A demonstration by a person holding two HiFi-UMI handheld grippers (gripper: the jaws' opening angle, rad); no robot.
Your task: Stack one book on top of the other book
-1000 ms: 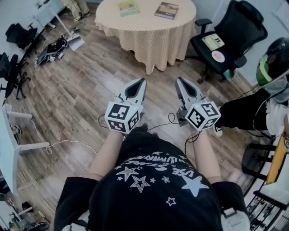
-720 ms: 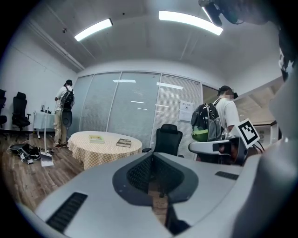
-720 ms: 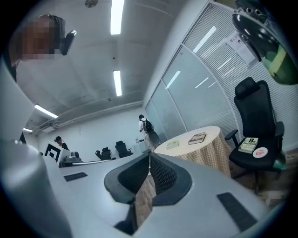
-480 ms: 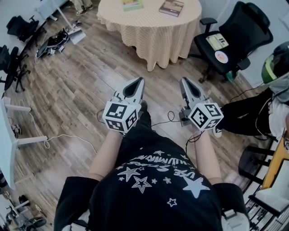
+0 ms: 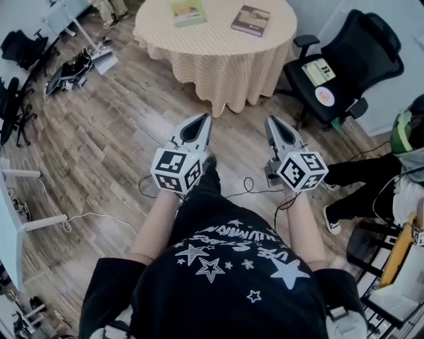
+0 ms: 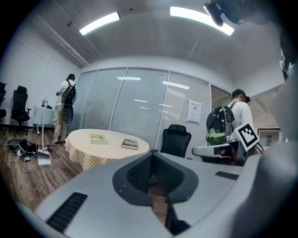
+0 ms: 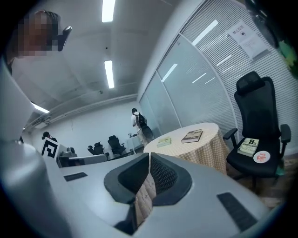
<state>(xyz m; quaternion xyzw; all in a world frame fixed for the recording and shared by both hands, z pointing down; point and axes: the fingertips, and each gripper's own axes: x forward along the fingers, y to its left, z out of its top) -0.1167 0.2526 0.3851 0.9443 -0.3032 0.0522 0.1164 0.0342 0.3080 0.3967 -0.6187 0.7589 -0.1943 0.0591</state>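
Checked-cloth desk (image 5: 218, 63) bears green book (image 5: 187, 11), brown book (image 5: 251, 20), apart; left gripper (image 5: 203, 118), right gripper (image 5: 271, 120) fingers closed, empty: open one before reaching.

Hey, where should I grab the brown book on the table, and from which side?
Probably its nearest edge, coming low over the table with the right gripper: the brown book lies flat on the right, apart from the green book, so only thin edges offer a pinch.

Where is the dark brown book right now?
In the head view, the dark brown book lies on the right side of the round checked-cloth table, right of the green book and near the black office chair.
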